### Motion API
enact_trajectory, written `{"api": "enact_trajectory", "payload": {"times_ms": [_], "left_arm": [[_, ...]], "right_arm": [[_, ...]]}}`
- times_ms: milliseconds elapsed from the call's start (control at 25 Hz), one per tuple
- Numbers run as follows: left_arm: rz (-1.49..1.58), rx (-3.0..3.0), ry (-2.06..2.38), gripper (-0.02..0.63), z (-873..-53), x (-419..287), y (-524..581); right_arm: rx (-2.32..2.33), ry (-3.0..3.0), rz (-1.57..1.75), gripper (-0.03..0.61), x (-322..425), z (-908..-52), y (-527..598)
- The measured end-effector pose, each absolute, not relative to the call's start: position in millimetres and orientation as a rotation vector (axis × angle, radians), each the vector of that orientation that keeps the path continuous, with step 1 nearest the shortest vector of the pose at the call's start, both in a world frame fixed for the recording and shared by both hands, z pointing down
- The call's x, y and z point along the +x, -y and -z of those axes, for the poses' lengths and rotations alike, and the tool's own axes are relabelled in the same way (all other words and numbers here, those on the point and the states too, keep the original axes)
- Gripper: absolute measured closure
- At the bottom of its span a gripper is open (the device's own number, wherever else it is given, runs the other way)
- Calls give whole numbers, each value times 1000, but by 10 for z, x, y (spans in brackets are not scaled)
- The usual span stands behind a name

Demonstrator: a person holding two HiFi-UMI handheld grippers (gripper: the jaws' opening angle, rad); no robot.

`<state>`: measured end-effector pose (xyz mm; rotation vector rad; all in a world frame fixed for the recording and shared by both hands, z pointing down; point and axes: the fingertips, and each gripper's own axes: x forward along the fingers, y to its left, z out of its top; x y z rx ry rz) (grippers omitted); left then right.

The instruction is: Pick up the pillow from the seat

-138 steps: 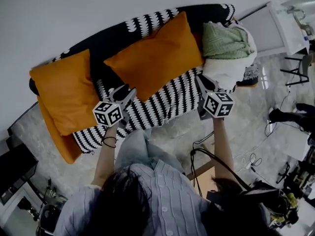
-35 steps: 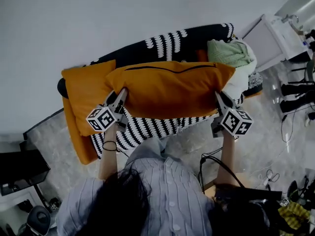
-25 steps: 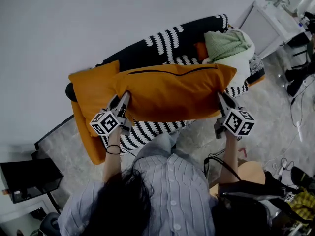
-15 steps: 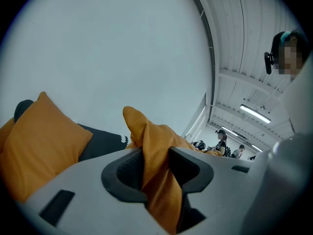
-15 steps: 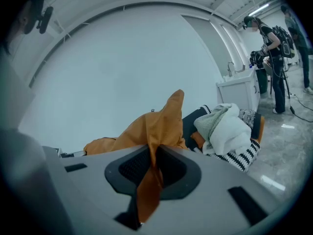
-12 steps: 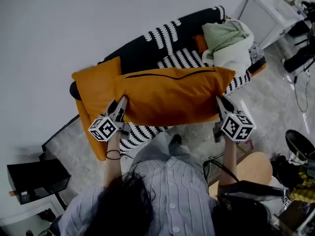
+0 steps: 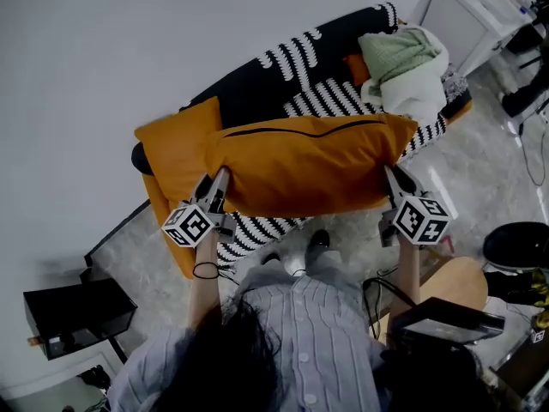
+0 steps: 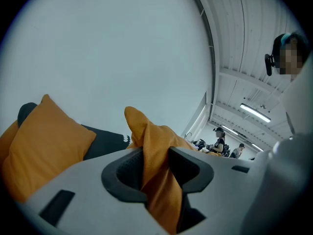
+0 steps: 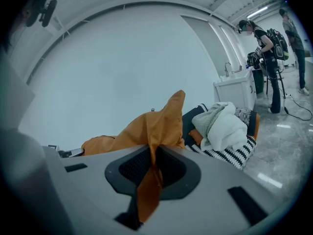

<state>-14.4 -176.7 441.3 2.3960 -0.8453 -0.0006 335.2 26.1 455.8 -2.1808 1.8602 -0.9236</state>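
Head view: pillow (image 7: 304,166) is held off the seat (image 7: 283,63), stretched between both grippers, long axis left-right, zip edge on the far side. Left gripper (image 7: 220,178) is clamped on the left end and right gripper (image 7: 389,174) on the right end. The pillow lies straight ahead of both sets of fingers, on the far side, and neither hand is the nearer one. It hangs over the near edge of the seat. A second pillow (image 7: 176,148) is propped at the seat's left end, just behind the held one. Blankets (image 7: 403,63) are piled at the right end, apart from it.

Left gripper view: the jaws are closed on a thick bunched fold of the pillow's corner (image 8: 156,180), with cloth filling the gap. The second pillow is seen to the left, with no contact.

Right gripper view: the jaws are nearly together, pinched on a thin fold of the corner (image 9: 151,126). Blankets and the striped seat are seen to the right, beyond it.

Pickup is judged essentially done. Any carry should be made with both ends level, and the thin right pinch is judged the likelier to slip.

Surface and room: soft striped seat cover, pale glossy floor (image 7: 480,170), plain wall (image 7: 129,41) behind, people in the background.
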Motion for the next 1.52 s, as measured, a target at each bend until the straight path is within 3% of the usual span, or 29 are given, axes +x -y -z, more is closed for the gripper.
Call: {"api": "enact_trajectory", "payload": {"times_ms": [1120,1520], "left_arm": [[89,2426,678,456,-4487,-2705,2097],[91,2380,615,457,-4671,-2994,1755]], "right_arm": [[-2337,-1757,898,523,588,-4545,-302],[-2413,-1672,956,526,102,-4580,-905]]}}
